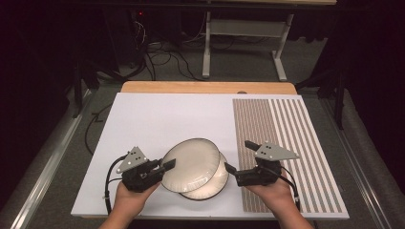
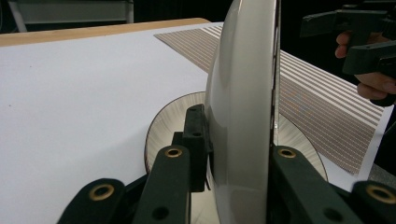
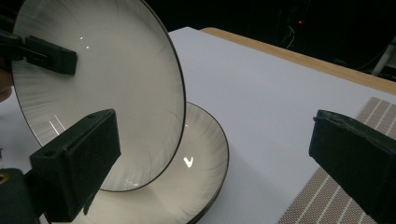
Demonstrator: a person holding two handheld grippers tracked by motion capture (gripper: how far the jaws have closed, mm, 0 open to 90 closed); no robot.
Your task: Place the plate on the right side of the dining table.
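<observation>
Near the white table's (image 1: 143,119) front edge, the left gripper (image 1: 165,166) clamps the rim of a tilted, dark-rimmed round white ceramic plate (image 1: 191,164), half-hiding a matching lower plate (image 1: 217,183). The right gripper (image 1: 236,156) hovers beside them, jaws apart.

From above, we saw the raised plate (image 1: 191,164) cover most of the lower plate (image 1: 217,183), leaving only a crescent of it at the right. In the left gripper view the raised plate's top and bottom ran past the picture's edges, and the right hand (image 2: 369,84) was cut off at the right edge. In the right gripper view the striped mat (image 3: 336,205) showed just a corner, and we couldn't tell what lay in the dark beyond the table (image 3: 299,58).
</observation>
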